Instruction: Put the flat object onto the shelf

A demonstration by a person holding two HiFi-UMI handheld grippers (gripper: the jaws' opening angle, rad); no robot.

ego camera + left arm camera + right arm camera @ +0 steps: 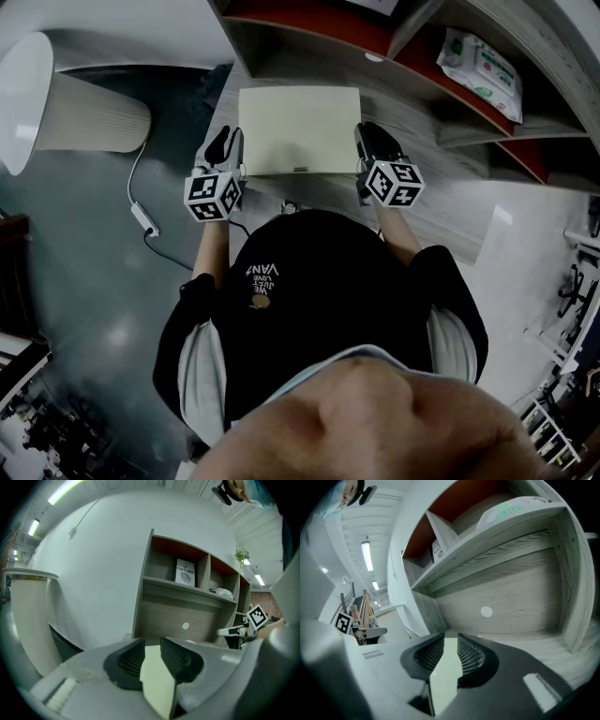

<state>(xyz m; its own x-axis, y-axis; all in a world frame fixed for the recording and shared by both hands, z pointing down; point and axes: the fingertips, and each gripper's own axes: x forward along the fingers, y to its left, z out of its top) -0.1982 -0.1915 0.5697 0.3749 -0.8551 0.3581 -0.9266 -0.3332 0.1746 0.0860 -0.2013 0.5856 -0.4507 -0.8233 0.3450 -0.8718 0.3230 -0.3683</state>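
Observation:
The flat object [300, 127] is a cream rectangular board lying on the grey wooden bottom board of the shelf [403, 108]. My left gripper [225, 148] is at its left edge and my right gripper [371, 141] at its right edge. In the left gripper view the board [157, 681] runs between the ribbed black pads [131, 660] of the left gripper [151, 645], which stand a little apart from it. The right gripper view shows the same: the board [443, 681] lies in the slightly open jaws of the right gripper [451, 643], facing the shelf's back panel [515, 597].
A pack of wipes [483, 70] lies on the shelf level above, and a book [185, 571] stands in an upper compartment. A white ribbed cylinder [89, 112] stands left of the shelf, with a cable and plug block [142, 214] on the dark floor.

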